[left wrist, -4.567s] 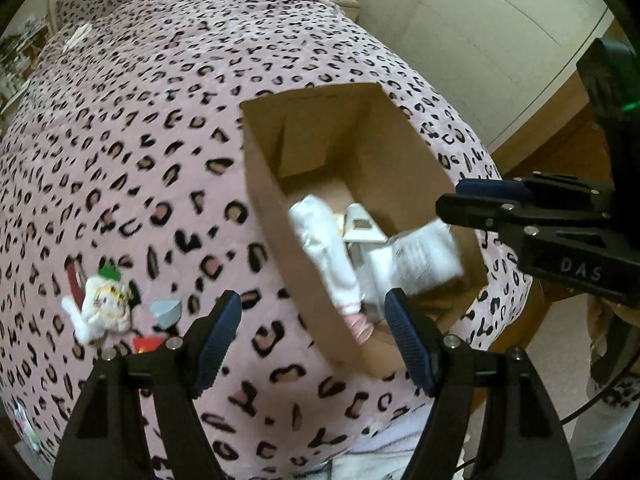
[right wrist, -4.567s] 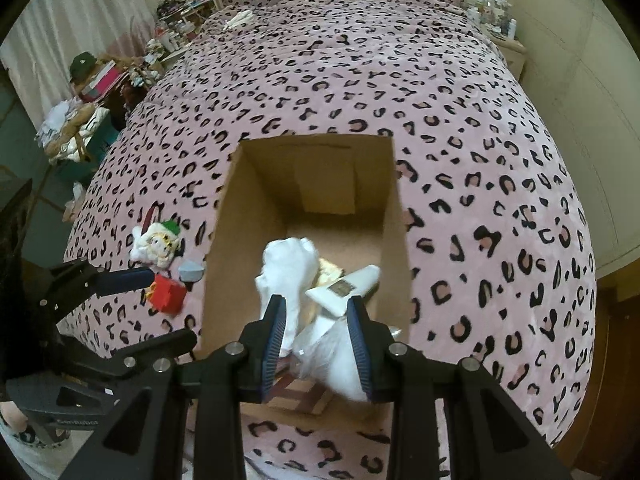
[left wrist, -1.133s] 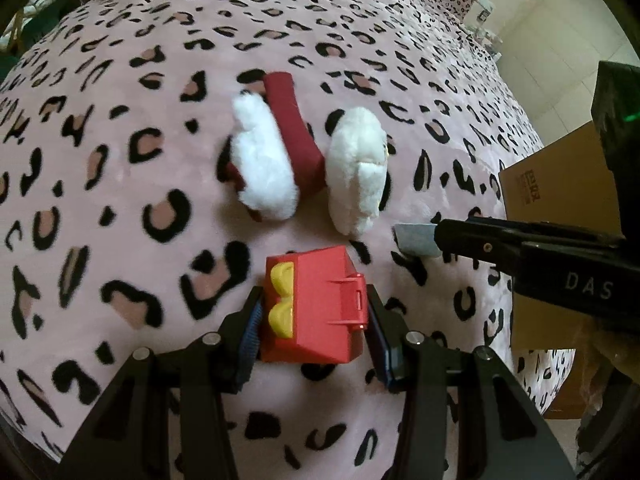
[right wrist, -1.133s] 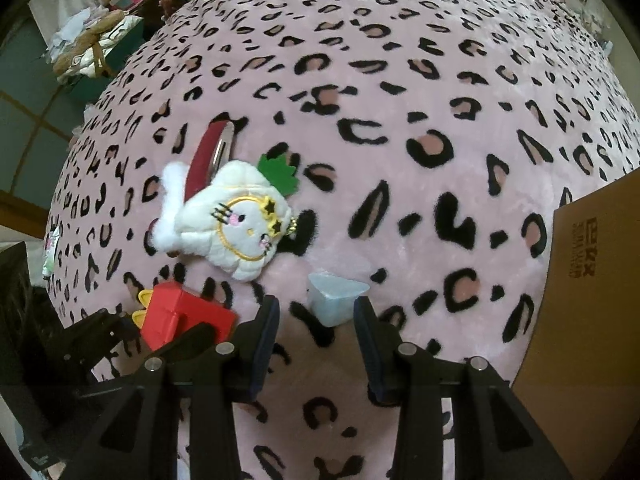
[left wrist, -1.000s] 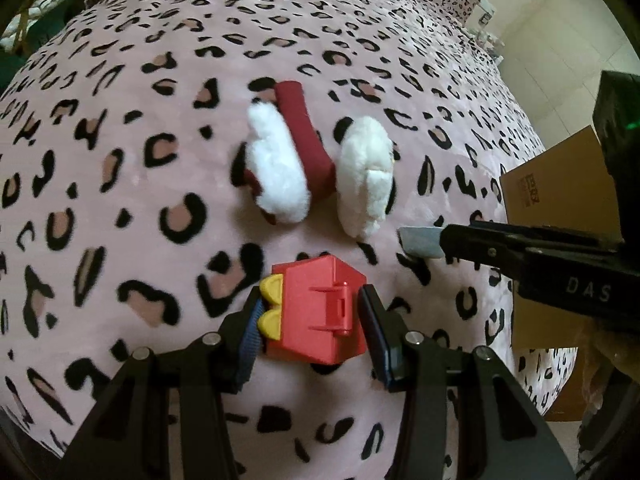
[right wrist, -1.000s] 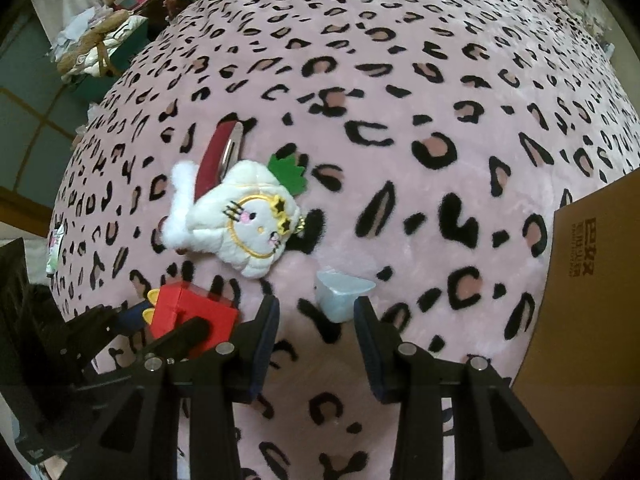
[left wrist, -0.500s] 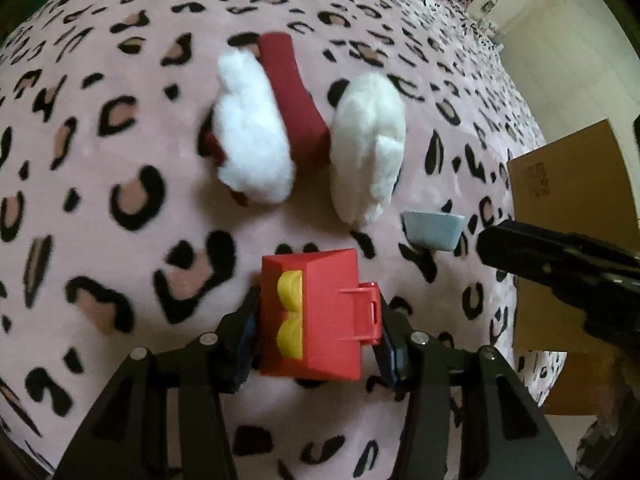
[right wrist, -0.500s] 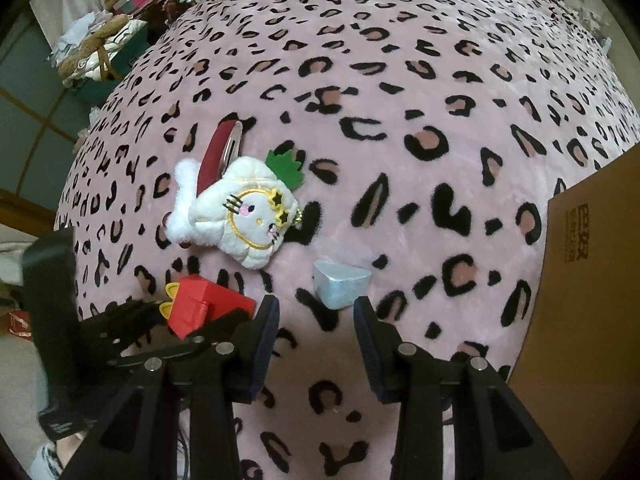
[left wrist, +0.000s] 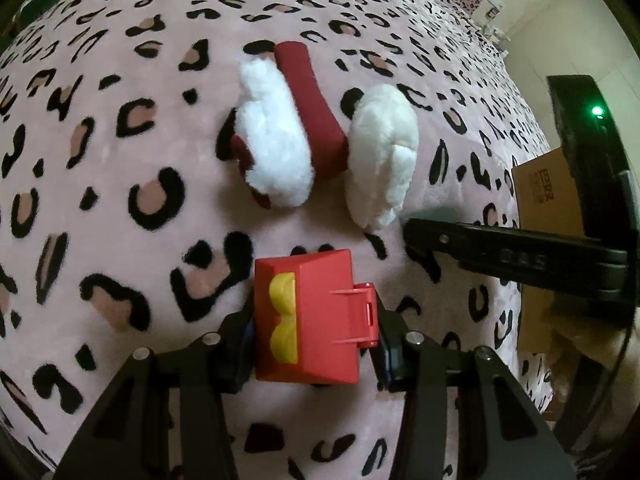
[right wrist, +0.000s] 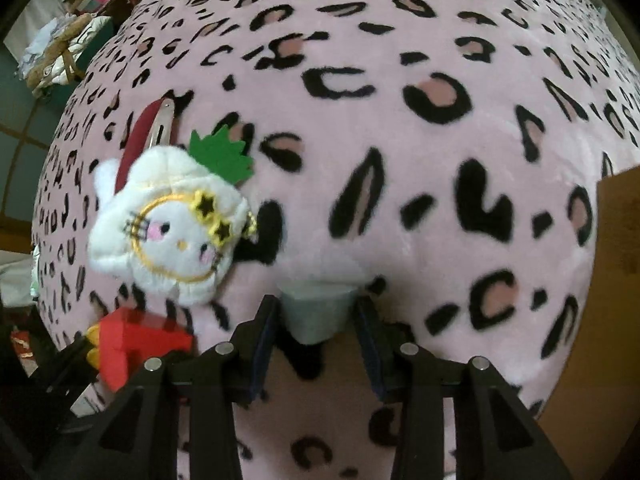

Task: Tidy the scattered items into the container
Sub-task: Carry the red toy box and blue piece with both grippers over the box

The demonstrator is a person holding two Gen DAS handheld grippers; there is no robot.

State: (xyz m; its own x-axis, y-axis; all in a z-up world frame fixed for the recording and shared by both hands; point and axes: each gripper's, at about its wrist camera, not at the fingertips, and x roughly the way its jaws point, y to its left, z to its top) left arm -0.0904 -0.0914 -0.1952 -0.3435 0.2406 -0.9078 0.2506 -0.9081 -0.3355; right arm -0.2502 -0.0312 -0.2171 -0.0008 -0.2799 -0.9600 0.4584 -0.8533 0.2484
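While the left tongs [left wrist: 314, 320] close gripping red box [left wrist: 308, 316], right tongs [right wrist: 316, 332] opening around grey piece [right wrist: 318, 312].

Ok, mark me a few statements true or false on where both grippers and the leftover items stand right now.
1. The red plastic toy box with yellow trim sits between the left gripper fingers. True.
2. The small pale blue plastic piece lies inside the brown cardboard box. False: it rests on the pink leopard-print blanket, between the right gripper fingers, whose jaws are opening.
3. The white plush cat hair clip lies on the blanket. True.
4. The right gripper holds the plush clip. False: the clip lies apart, to its left.
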